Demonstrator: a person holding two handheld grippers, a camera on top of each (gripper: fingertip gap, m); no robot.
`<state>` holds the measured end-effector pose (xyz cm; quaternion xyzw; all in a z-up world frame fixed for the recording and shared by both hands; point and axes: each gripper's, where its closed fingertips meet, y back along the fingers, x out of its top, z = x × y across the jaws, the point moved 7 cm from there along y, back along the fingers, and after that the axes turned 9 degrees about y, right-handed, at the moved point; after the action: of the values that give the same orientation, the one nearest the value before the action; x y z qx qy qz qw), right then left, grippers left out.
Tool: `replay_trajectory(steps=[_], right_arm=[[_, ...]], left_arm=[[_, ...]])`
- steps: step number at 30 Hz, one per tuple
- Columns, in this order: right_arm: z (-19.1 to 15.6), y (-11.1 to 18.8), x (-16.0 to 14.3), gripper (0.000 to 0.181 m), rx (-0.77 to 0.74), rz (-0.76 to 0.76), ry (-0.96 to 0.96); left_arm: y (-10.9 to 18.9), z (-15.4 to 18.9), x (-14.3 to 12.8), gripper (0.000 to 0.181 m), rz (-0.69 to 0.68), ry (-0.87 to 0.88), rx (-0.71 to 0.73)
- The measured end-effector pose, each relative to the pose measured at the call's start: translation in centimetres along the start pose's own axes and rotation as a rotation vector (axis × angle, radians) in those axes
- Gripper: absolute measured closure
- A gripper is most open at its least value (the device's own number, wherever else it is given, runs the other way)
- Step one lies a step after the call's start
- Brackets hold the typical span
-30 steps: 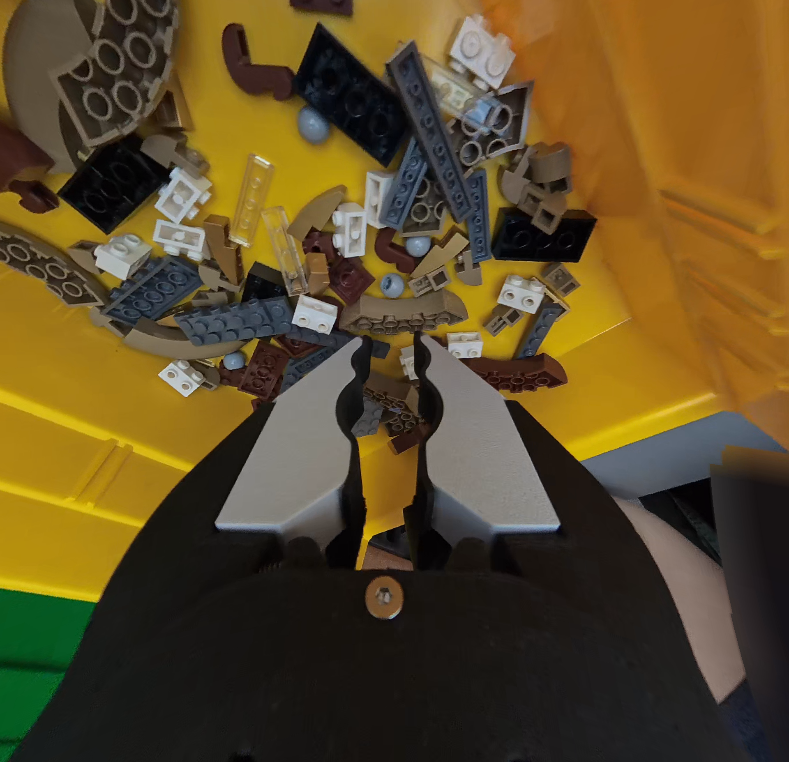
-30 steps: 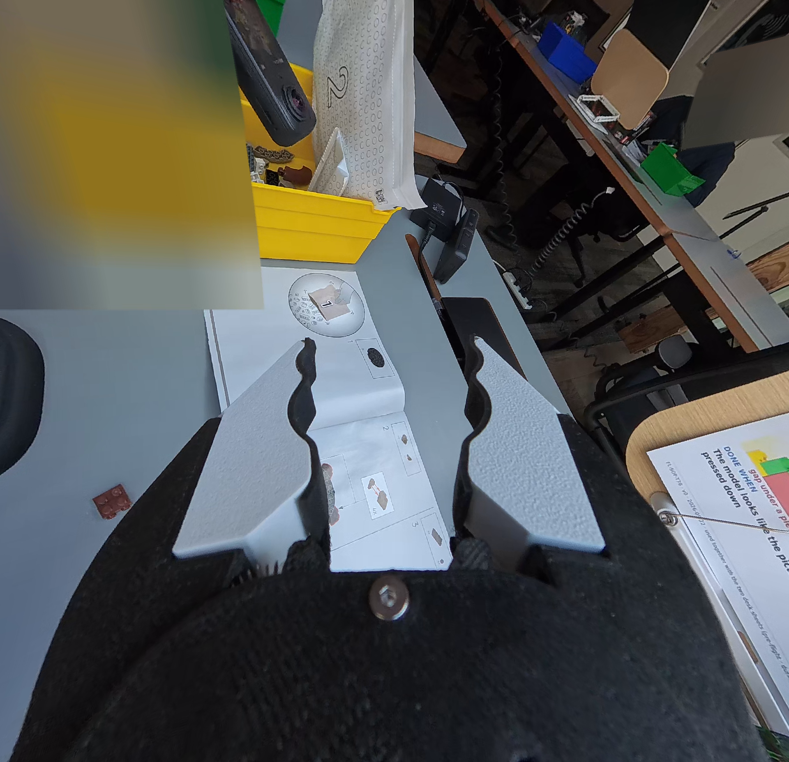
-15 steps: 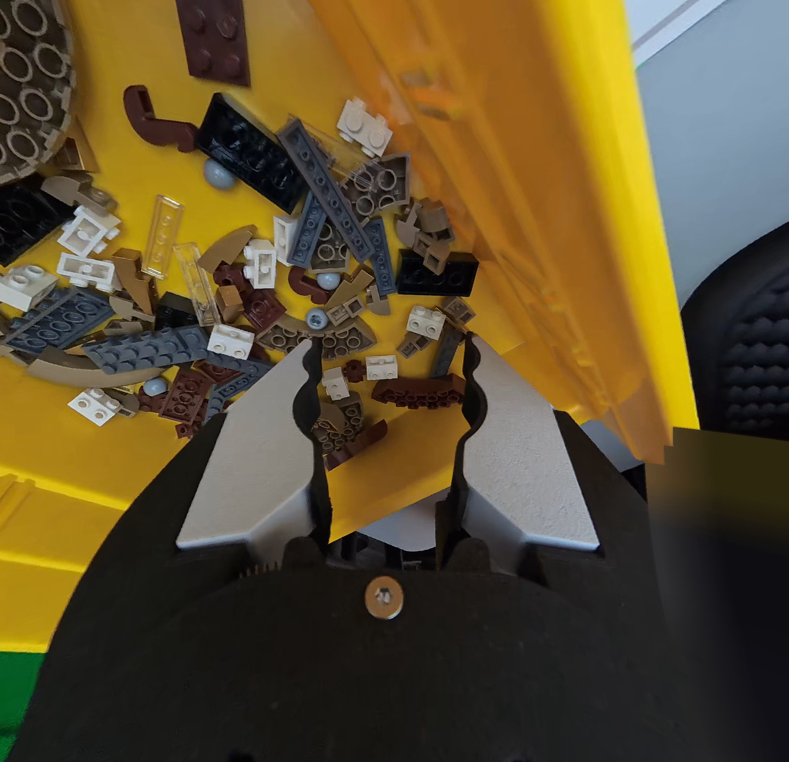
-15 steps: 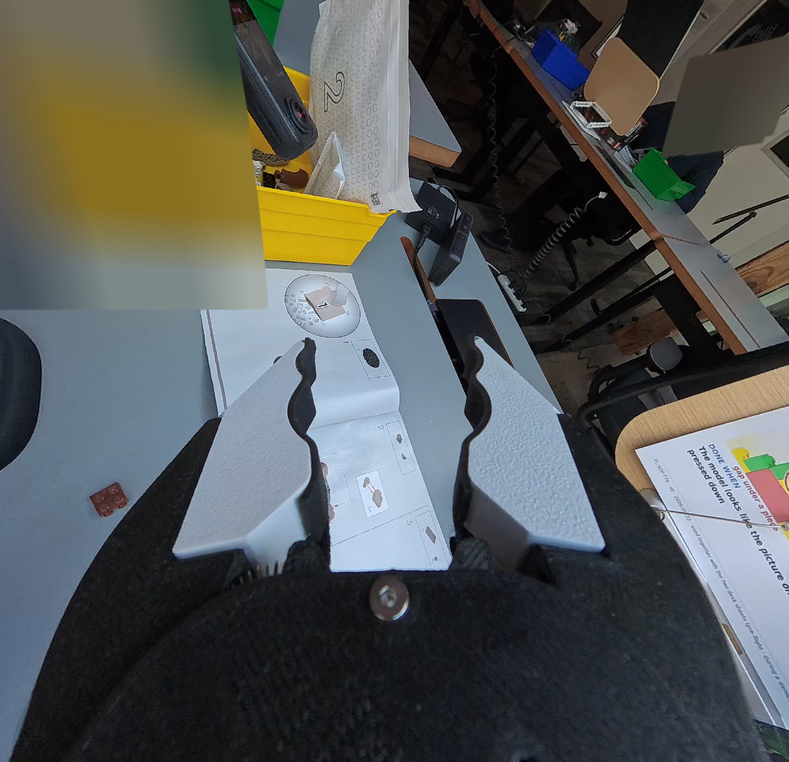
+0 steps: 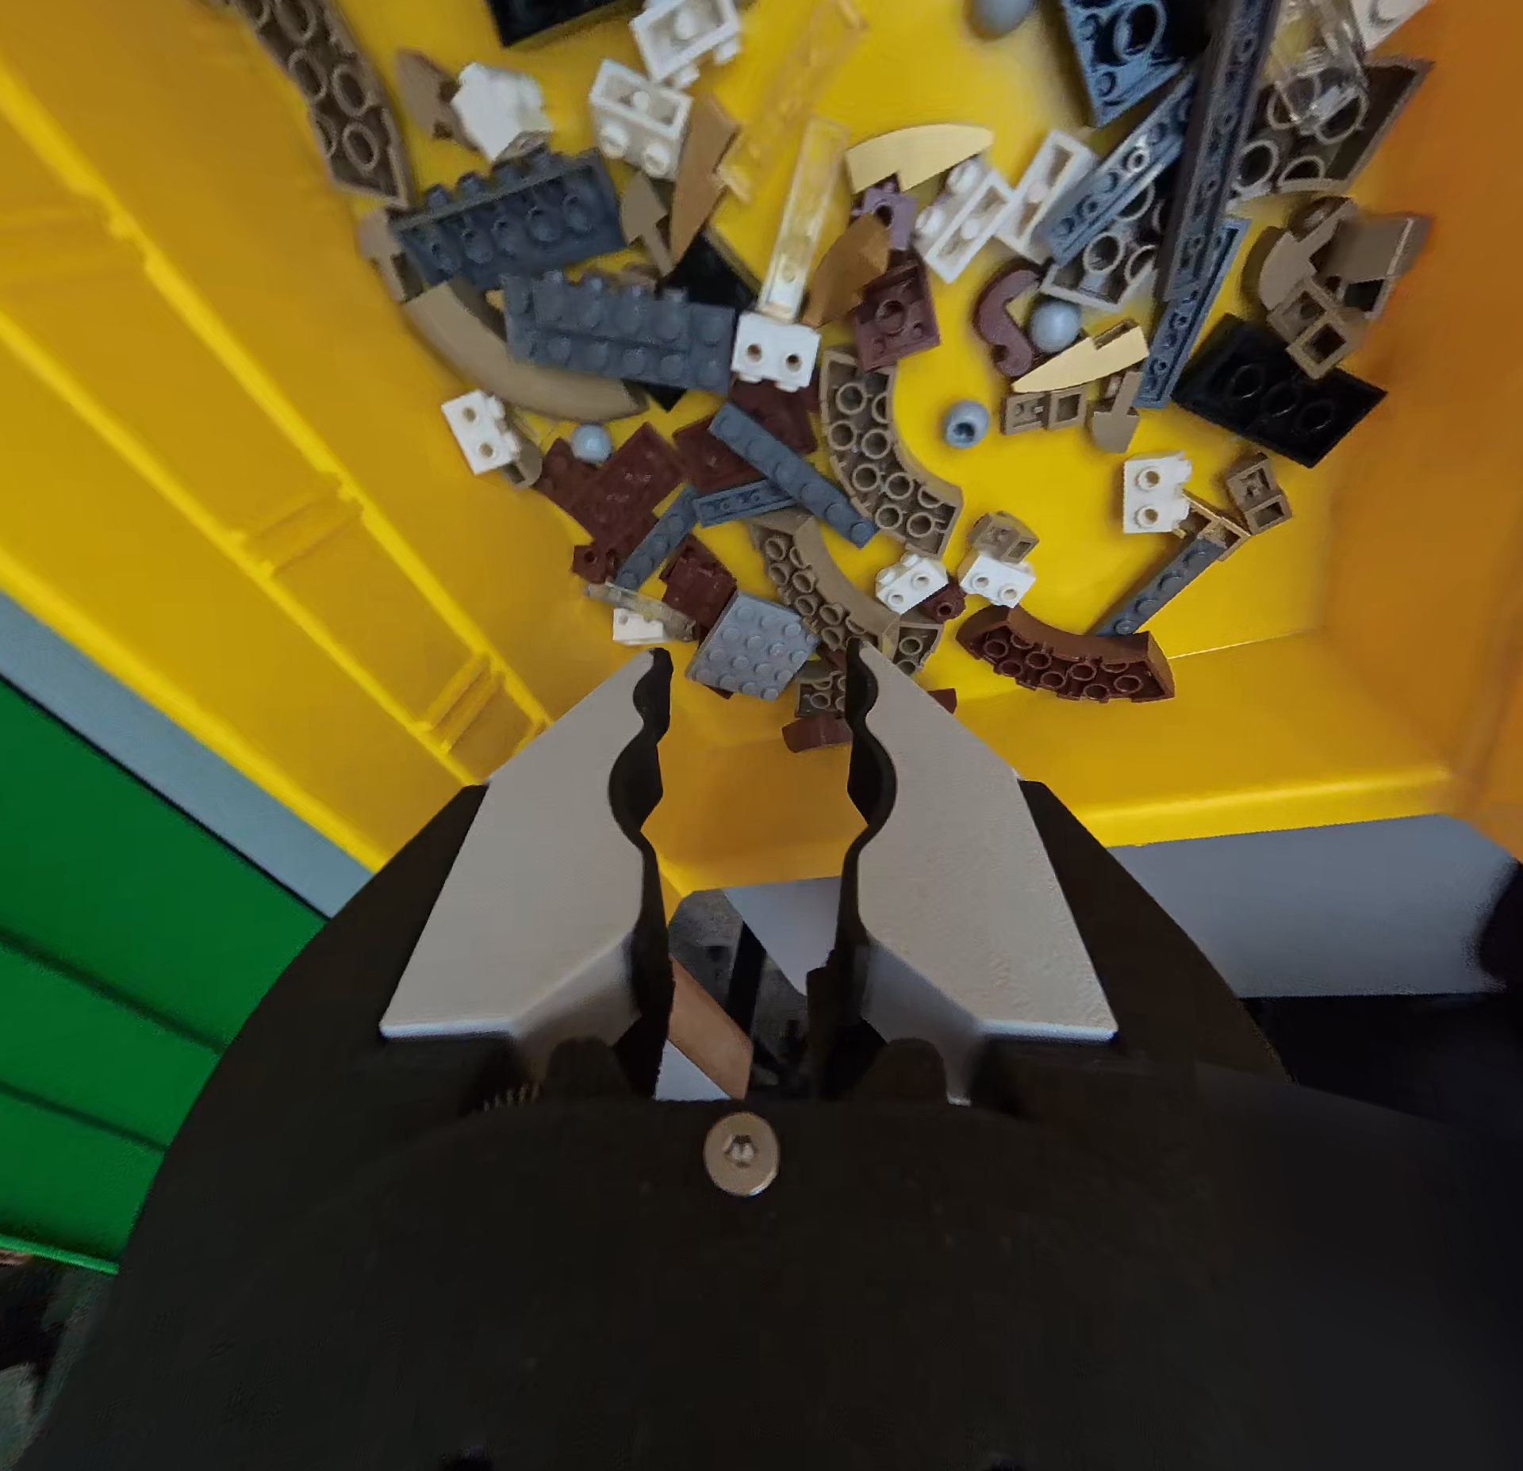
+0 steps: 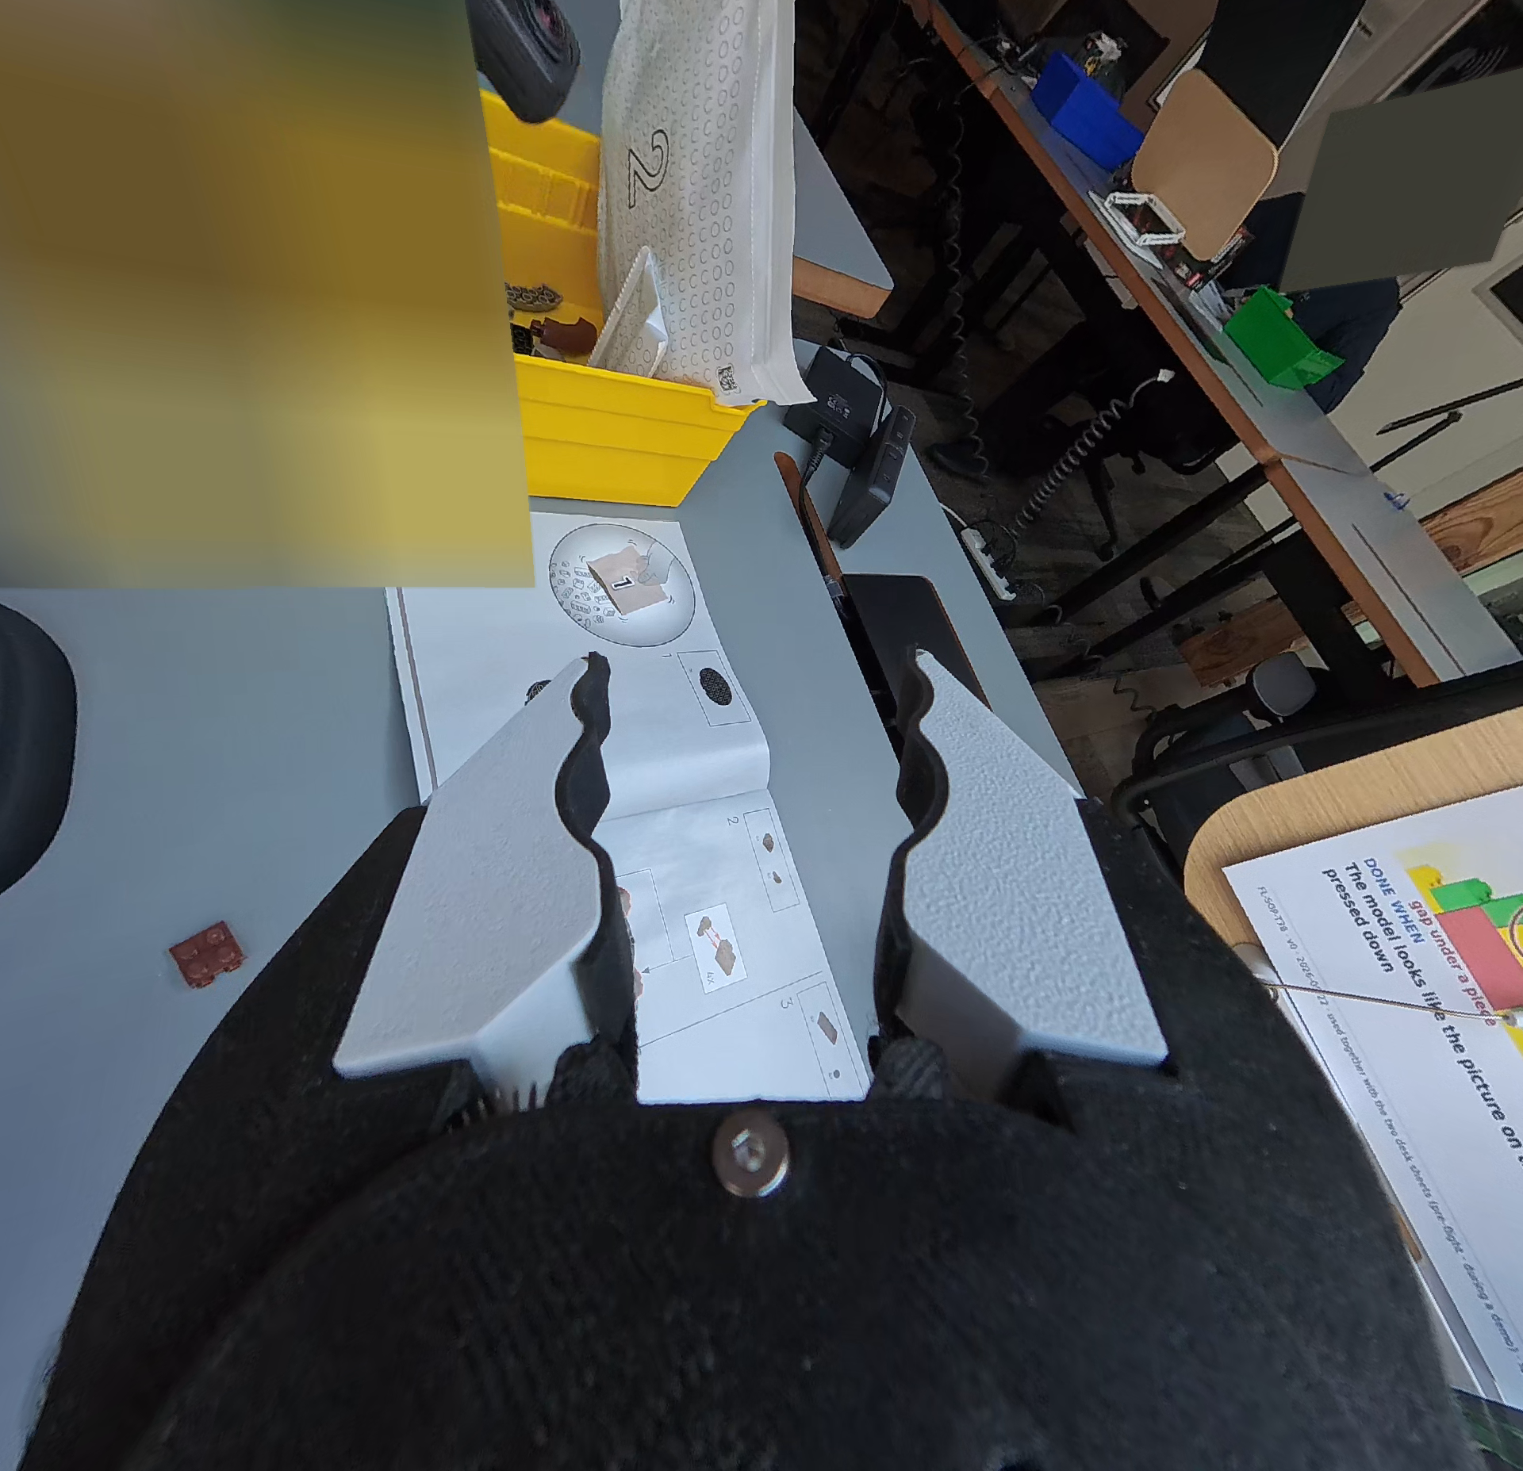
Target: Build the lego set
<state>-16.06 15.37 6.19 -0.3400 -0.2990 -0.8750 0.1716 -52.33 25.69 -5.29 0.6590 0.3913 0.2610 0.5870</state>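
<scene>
The left tool [image 5: 752,665] is held narrowly parted and empty over loose bricks [image 5: 824,410] in the yellow bin [image 5: 247,484]. The right tool [image 6: 754,673] is spread wide above the booklet [image 6: 684,780] on the worktop [image 6: 206,772].

Both views are bright and evenly lit, by what looks like daylight. In the left wrist view the yellow bin [image 5: 247,459] glows strongly saturated, with pale glare along its ridges at left and an orange cast at the upper right. The bricks [image 5: 865,410] cast short, soft shadows; those at the top edge are smeared and stretched by wide-angle distortion and slight motion blur. The right wrist view is sharper in the middle: the booklet [image 6: 709,780] is crisp and near white. Straight desk edges bow toward the right side. A blurred mosaic patch fills the upper left, a grey one the upper right.
</scene>
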Motion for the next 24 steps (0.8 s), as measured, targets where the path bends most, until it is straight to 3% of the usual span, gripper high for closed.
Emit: replay_trajectory(steps=[6,15,24], right_arm=[[-0.2,-0.1,0.0,0.110,0.005,-0.005,0.011],[-0.4,-0.2,-0.1,0.110,0.018,-0.013,0.024],[-0.8,-0.4,0.0,0.110,0.036,-0.021,0.051]], left_arm=[[-0.6,-1.3,-0.7,0.145,-0.050,0.224,-0.147],[-2.1,-1.7,-0.6,0.139,-0.119,0.189,-0.152],[-3.3,-2.1,-0.5,0.144,-0.167,0.100,-0.158]])
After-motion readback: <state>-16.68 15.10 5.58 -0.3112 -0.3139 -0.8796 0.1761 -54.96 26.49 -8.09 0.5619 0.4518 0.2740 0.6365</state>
